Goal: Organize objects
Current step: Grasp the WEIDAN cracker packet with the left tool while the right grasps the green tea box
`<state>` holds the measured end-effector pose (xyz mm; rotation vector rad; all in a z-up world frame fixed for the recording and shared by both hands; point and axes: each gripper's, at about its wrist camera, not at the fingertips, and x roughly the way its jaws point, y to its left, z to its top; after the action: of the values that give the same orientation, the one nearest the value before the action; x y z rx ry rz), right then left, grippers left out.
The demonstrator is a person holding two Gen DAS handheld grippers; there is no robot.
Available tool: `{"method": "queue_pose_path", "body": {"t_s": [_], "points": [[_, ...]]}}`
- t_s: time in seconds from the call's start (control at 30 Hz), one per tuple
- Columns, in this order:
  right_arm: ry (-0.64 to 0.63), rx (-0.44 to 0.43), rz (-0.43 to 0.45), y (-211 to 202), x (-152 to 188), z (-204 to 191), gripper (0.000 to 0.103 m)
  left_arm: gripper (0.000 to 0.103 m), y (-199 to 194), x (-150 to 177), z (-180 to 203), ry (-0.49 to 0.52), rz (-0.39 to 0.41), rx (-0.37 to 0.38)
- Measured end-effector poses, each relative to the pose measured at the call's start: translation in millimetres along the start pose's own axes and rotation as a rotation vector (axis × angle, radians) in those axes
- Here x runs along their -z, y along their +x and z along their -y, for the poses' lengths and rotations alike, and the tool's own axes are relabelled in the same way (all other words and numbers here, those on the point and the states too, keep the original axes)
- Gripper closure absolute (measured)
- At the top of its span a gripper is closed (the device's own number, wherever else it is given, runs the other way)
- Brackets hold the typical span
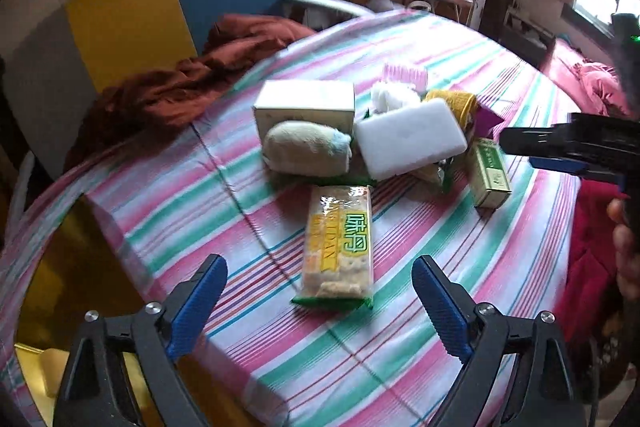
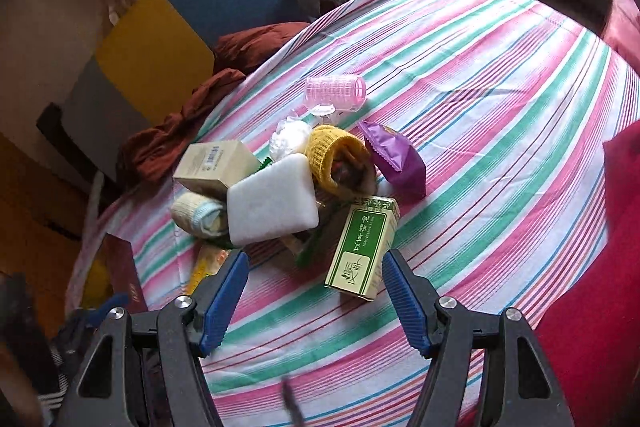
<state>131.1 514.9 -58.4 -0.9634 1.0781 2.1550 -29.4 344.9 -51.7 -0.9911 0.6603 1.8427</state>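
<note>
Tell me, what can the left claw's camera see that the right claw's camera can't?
Only the left wrist view shows the whole cracker packet lying flat, and the right claw reaching in from the side. Only the right wrist view shows the whole pink hair roller, the purple snack pouch and inside the yellow knit cuff. Both show the white sponge, green tea box, beige box and striped sheet.

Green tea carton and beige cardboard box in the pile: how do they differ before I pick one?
The green tea carton is narrow, printed green with white characters; the beige cardboard box is broader and plain apart from a barcode label. The carton lies at the pile's near edge, between the right tongs' open tips; the box sits at the far left, behind a rolled cream towel. Both are closed rectangular cartons.
</note>
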Motion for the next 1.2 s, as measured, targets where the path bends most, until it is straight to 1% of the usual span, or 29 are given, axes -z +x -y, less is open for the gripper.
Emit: {"method": "queue_pose_path", "body": {"t_s": [0.1, 0.3, 0.43, 0.47, 0.53, 0.57, 0.73, 0.9, 0.97, 1.03, 1.07, 1.1, 1.17, 1.2], "points": [[0.049, -0.03, 0.0, 0, -2, 7, 0.033, 0.017, 22, -11, 4, -0.007, -0.054, 0.004], [0.092, -0.05, -0.014, 4, -5, 14, 0.032, 0.02, 59, -23, 10, -0.016, -0.139, -0.01], [0.101, -0.034, -0.022, 5, -6, 16, 0.032, 0.033, 77, -23, 7, -0.051, -0.197, 0.007], [0.105, -0.024, -0.029, 7, -6, 17, 0.032, 0.034, 80, -21, 6, -0.06, -0.199, 0.01], [0.116, 0.006, -0.054, 12, -8, 18, 0.032, 0.043, 78, -21, 8, -0.058, -0.184, 0.003], [0.123, 0.023, -0.067, 15, -10, 18, 0.032, 0.053, 76, -20, 8, -0.06, -0.176, 0.003], [0.133, 0.103, -0.125, 31, -19, 19, 0.032, 0.054, 69, -11, 11, -0.081, -0.15, 0.004], [0.102, 0.169, -0.174, 53, -29, 15, 0.033, 0.054, 54, 7, 16, -0.106, -0.123, 0.041], [0.113, 0.189, -0.194, 64, -31, 18, 0.033, 0.054, 51, 9, 19, -0.115, -0.119, 0.047], [0.133, 0.186, -0.231, 76, -31, 22, 0.032, 0.054, 45, 17, 18, -0.125, -0.11, 0.058], [0.116, 0.197, -0.226, 78, -32, 20, 0.032, 0.054, 42, 21, 20, -0.13, -0.107, 0.066], [0.085, 0.214, -0.218, 80, -33, 16, 0.033, 0.053, 40, 24, 20, -0.131, -0.104, 0.069], [0.04, 0.247, -0.221, 84, -32, 10, 0.04, 0.053, 36, 29, 24, -0.12, -0.091, 0.067], [0.024, 0.245, -0.22, 83, -30, 7, 0.054, 0.053, 32, 34, 27, -0.113, -0.082, 0.065]]}}
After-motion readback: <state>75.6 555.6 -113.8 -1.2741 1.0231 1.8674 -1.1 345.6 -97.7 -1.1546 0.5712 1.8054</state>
